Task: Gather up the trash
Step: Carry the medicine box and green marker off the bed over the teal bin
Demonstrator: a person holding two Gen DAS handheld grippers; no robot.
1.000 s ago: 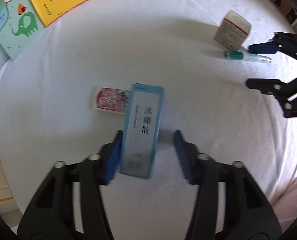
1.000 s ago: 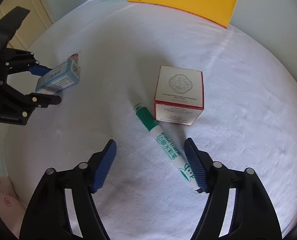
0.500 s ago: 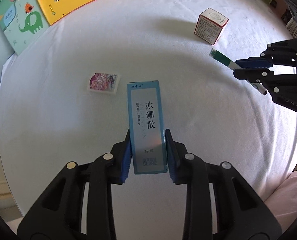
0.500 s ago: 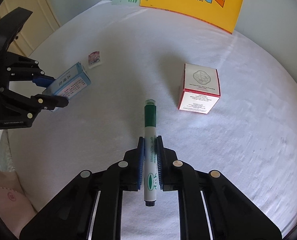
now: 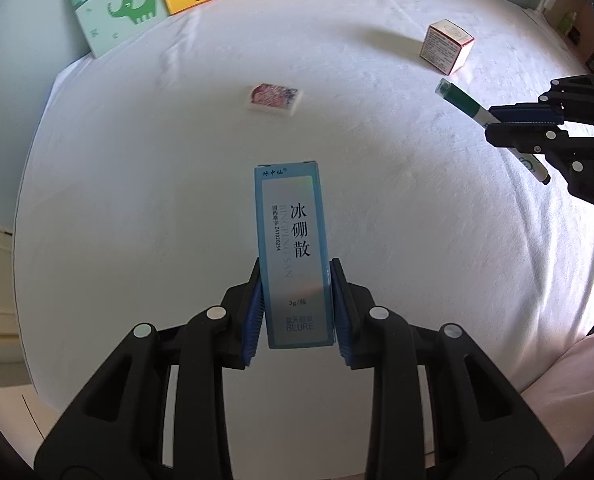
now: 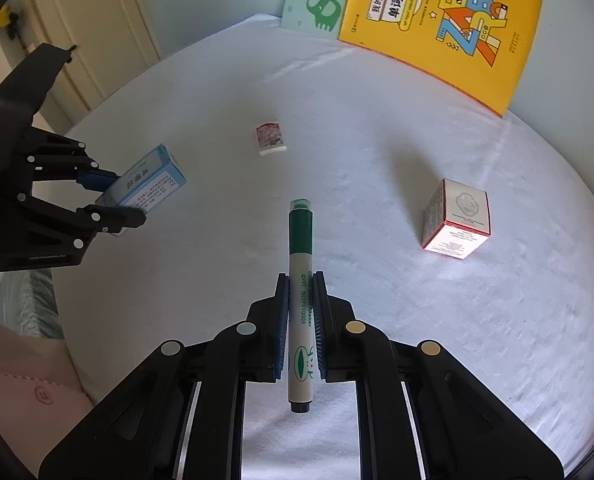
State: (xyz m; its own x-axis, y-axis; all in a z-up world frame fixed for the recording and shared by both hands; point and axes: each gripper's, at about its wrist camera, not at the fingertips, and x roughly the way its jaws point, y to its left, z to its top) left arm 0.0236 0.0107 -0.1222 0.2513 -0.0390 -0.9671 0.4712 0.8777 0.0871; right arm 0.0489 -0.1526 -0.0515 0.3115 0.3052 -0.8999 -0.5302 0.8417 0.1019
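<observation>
My left gripper [image 5: 295, 305] clamps a blue box [image 5: 291, 256], my right gripper [image 6: 300, 322] a marker [image 6: 300, 300], over the white bed [image 6: 377, 140]; books [image 6: 437, 28] lean on the wall.

Blue medicine box [image 5: 291, 256]: long, slim, lifted off the white bed, clamped at its near end. Green-capped marker [image 6: 300, 288]: lifted too, cap pointing far. Red-edged white cube box [image 6: 457, 218] sits far right on the bed; small pink patterned packet [image 6: 270, 138] lies flat, far centre.
</observation>
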